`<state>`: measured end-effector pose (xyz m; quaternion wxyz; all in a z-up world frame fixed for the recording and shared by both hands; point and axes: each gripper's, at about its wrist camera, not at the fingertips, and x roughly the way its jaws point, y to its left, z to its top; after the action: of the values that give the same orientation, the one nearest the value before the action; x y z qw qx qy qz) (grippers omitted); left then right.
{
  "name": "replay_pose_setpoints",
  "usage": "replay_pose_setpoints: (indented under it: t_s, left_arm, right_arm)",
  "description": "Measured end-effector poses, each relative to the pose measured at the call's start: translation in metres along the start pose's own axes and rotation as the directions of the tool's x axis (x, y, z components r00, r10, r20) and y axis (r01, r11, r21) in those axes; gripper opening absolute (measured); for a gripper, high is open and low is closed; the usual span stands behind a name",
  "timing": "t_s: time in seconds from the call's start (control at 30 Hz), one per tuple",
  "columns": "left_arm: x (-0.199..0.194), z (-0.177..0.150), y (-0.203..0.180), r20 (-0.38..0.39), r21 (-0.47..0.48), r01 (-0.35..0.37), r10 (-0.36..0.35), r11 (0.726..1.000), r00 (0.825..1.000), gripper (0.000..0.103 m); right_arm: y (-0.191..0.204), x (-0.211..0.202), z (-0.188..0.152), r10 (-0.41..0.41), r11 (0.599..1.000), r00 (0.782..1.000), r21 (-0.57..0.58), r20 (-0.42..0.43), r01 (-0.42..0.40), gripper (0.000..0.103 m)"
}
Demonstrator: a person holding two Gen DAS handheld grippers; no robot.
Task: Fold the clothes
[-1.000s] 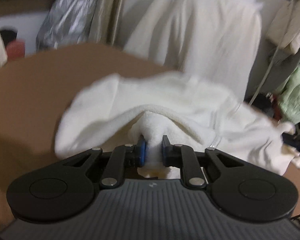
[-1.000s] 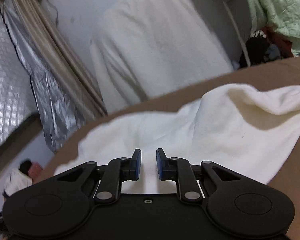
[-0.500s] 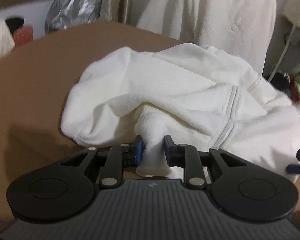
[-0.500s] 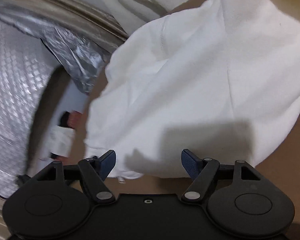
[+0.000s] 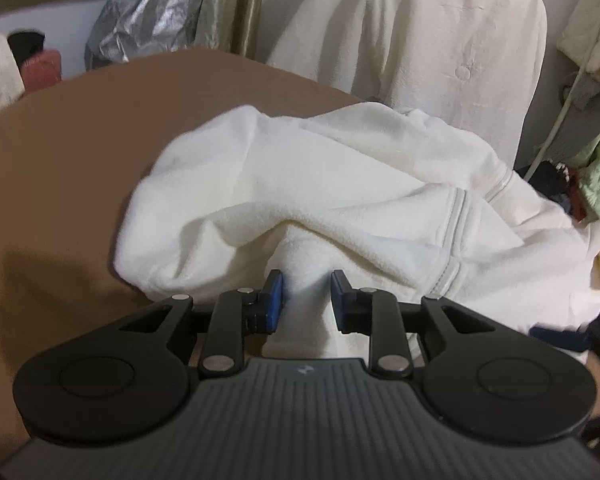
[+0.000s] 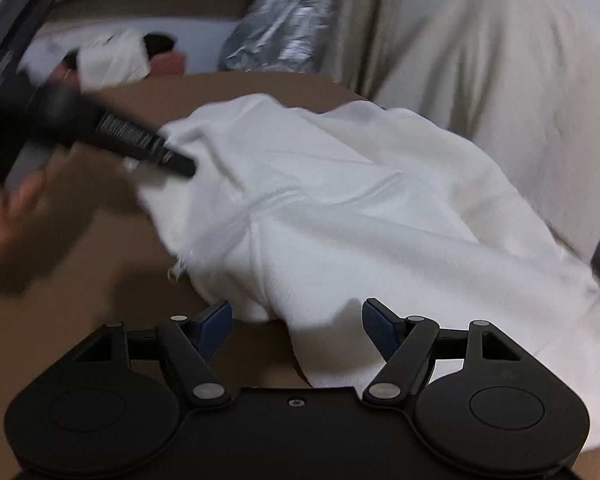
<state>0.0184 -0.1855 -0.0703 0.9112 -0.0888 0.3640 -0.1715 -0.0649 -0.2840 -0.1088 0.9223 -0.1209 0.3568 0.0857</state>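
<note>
right wrist view blurred, right tongs (image 6: 296, 320) just spread wide, left tongs (image 5: 306, 300) loosening round white garment (image 5: 340, 208)

Two wrist fisheyes, close and angled downward.
Each looks along its gripper; both share the rumpled white fleece garment (image 5: 340, 208) (image 6: 360, 208) on the brown tabletop (image 5: 60, 168) (image 6: 100, 280).

A: Your right wrist view is smeared; the left gripper (image 6: 180, 166) there is just a dark streak.

B: And the white garment (image 5: 340, 200)?

A: Its right end runs off frame.
</note>
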Motion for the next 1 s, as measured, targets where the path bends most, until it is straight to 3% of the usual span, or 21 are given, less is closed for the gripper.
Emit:
replay_pose_setpoints:
  t_s: [0.17, 0.23, 0.3, 0.37, 0.4, 0.47, 0.6, 0.77, 0.9, 0.93, 1.0]
  left_arm:
    - [0.015, 0.001, 0.012, -0.065, -0.103, 0.076, -0.083, 0.992, 0.994, 0.033]
    - [0.020, -0.001, 0.014, -0.090, -0.120, 0.092, -0.103, 0.988, 0.991, 0.039]
    - [0.025, -0.002, 0.015, -0.121, -0.138, 0.104, -0.121, 0.985, 0.985, 0.045]
    - [0.031, -0.005, 0.018, -0.166, -0.181, 0.114, -0.145, 0.977, 0.975, 0.059]
    - [0.034, -0.006, 0.020, -0.186, -0.208, 0.111, -0.151, 0.972, 0.971, 0.063]
    - [0.035, -0.009, 0.020, -0.209, -0.229, 0.080, -0.129, 0.970, 0.969, 0.071]
    - [0.027, -0.007, 0.005, -0.182, -0.142, 0.068, -0.094, 0.988, 0.979, 0.079]
    - [0.037, -0.011, -0.004, -0.182, -0.134, 0.139, -0.163, 0.981, 0.970, 0.081]
    - [0.049, -0.018, 0.001, -0.217, -0.258, 0.163, -0.221, 0.952, 0.951, 0.086]
    - [0.051, -0.020, 0.004, -0.219, -0.296, 0.187, -0.257, 0.937, 0.941, 0.084]
    - [0.053, -0.024, 0.007, -0.211, -0.351, 0.253, -0.339, 0.902, 0.917, 0.071]
  right_arm:
    - [-0.006, 0.009, -0.004, -0.012, 1.000, 0.998, -0.021, -0.057, 0.011, 0.076]
    - [-0.006, 0.017, -0.005, -0.076, 0.996, 0.994, -0.047, -0.077, 0.073, 0.075]
    - [-0.012, 0.023, -0.005, -0.148, 0.988, 0.983, -0.064, -0.105, 0.141, 0.062]
    - [-0.021, 0.024, -0.004, -0.192, 0.981, 0.974, -0.046, -0.122, 0.187, 0.027]
    - [-0.028, 0.019, -0.002, -0.184, 0.983, 0.976, 0.003, -0.114, 0.186, 0.023]
    - [-0.043, 0.007, 0.001, -0.170, 0.979, 0.982, 0.102, -0.085, 0.178, 0.020]
    - [-0.069, -0.022, 0.004, -0.164, 0.953, 0.986, 0.264, 0.034, 0.149, 0.018]
    - [-0.087, -0.034, 0.001, -0.156, 0.930, 0.978, 0.355, 0.136, 0.099, 0.018]
    - [-0.085, -0.042, 0.000, -0.142, 0.939, 0.970, 0.338, 0.198, 0.068, 0.018]
    - [-0.083, -0.043, -0.001, -0.129, 0.940, 0.969, 0.338, 0.211, 0.051, 0.018]
    - [-0.083, -0.044, -0.002, -0.106, 0.938, 0.967, 0.346, 0.233, 0.020, 0.018]
